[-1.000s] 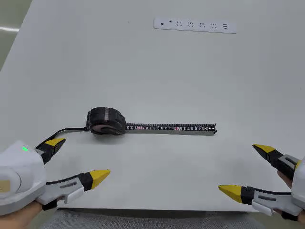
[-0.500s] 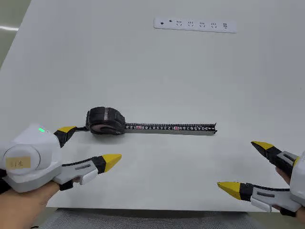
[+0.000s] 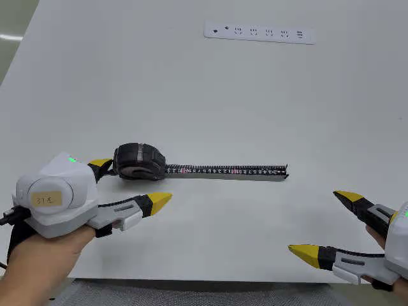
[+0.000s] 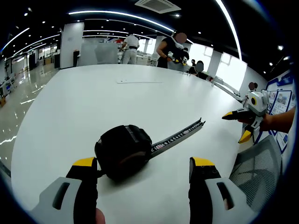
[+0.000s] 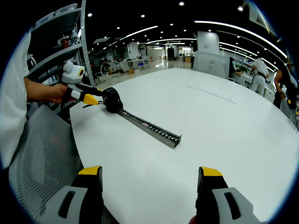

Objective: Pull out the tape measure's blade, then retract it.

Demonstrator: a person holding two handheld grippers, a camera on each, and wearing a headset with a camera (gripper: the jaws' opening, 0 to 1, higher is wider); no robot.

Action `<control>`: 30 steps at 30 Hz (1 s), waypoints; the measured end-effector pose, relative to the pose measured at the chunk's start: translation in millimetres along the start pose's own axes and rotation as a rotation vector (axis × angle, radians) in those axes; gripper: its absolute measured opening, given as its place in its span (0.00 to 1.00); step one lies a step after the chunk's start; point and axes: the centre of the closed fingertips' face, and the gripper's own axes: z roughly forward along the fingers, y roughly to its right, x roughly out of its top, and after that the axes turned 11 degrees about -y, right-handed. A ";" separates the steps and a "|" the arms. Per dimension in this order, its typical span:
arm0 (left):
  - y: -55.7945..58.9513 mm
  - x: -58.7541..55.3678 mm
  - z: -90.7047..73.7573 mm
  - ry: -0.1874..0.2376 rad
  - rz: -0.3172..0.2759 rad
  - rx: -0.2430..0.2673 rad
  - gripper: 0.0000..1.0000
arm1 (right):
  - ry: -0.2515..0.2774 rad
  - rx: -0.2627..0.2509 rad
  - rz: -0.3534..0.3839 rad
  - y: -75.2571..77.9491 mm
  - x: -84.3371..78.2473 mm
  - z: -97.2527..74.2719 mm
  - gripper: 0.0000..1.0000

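The tape measure (image 3: pixel 141 161) lies on the white table (image 3: pixel 191 95). Its blade (image 3: pixel 226 171) sticks out flat to the right. The left gripper (image 3: pixel 132 181) is wide open, just beside the tape measure. The right gripper (image 3: pixel 322 222) is wide open too, away from the blade.
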 end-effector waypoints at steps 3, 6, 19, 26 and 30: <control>-0.5 -0.6 0.5 0.001 -0.003 0.009 0.77 | 0.000 0.002 0.001 -0.3 -0.1 0.7 0.82; -0.6 -2.5 2.4 0.000 -0.013 0.017 0.77 | 0.001 0.006 0.000 -0.9 0.8 1.0 0.81; -6.8 6.3 9.6 0.043 -0.121 0.102 0.75 | -0.016 0.021 -0.058 6.6 7.8 6.5 0.77; -10.3 10.1 15.4 0.054 -0.157 0.147 0.74 | -0.023 0.036 -0.091 14.2 14.2 9.9 0.73; -11.8 10.7 17.7 0.055 -0.172 0.161 0.75 | -0.035 0.045 -0.123 19.0 18.3 13.7 0.71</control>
